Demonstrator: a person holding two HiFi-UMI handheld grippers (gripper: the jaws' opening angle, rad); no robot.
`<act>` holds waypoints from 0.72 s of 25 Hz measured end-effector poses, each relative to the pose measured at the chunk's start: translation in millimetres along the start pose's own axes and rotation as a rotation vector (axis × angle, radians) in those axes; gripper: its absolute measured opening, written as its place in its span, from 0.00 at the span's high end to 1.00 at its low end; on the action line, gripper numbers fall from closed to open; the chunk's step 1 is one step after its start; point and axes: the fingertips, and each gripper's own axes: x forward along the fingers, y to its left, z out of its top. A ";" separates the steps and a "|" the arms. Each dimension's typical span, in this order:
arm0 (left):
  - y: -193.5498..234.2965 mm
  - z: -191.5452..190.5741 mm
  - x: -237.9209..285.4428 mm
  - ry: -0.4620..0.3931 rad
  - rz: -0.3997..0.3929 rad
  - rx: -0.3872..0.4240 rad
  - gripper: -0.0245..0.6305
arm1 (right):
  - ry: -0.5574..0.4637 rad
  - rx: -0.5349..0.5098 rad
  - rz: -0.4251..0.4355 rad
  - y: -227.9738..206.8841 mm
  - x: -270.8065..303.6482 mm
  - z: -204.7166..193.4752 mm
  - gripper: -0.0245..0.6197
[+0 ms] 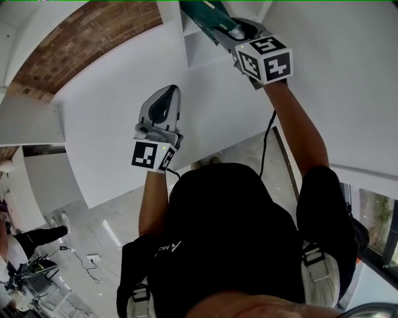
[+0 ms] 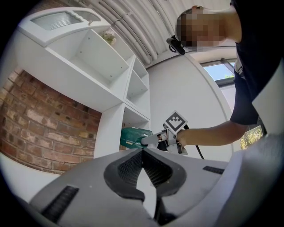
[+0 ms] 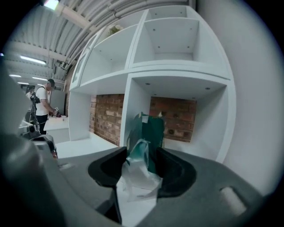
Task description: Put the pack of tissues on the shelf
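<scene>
The green pack of tissues (image 3: 151, 132) is upright between the jaws of my right gripper (image 3: 142, 153), which is shut on it by its clear plastic wrap (image 3: 136, 174). The pack sits at the mouth of a lower compartment of the white shelf (image 3: 179, 84) that has a brick back. In the head view the right gripper (image 1: 229, 30) is raised, pushing the pack (image 1: 208, 15) towards the shelf (image 1: 200, 46). My left gripper (image 1: 170, 93) is lower and to the left, shut and holding nothing. The left gripper view shows its shut jaws (image 2: 143, 150), the pack (image 2: 132, 136) and the right gripper (image 2: 150, 139).
The shelf unit (image 2: 113, 66) has several open compartments, with a small thing in an upper one (image 2: 108, 37). A brick wall (image 2: 40, 133) lies to its left. A person (image 3: 43, 104) stands at a counter far left. A black cable (image 1: 266, 146) hangs from the right gripper.
</scene>
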 end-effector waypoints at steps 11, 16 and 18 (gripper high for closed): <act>21.9 -2.0 -2.9 0.009 0.051 0.003 0.96 | 0.109 -0.034 0.050 -6.5 74.0 8.0 0.64; 27.4 -4.9 -6.7 0.010 0.068 0.000 0.96 | 0.146 -0.046 0.046 -11.8 90.7 7.9 0.64; 28.1 -7.2 -8.3 0.017 0.071 0.001 0.96 | 0.153 -0.044 0.045 -12.3 94.7 8.4 0.64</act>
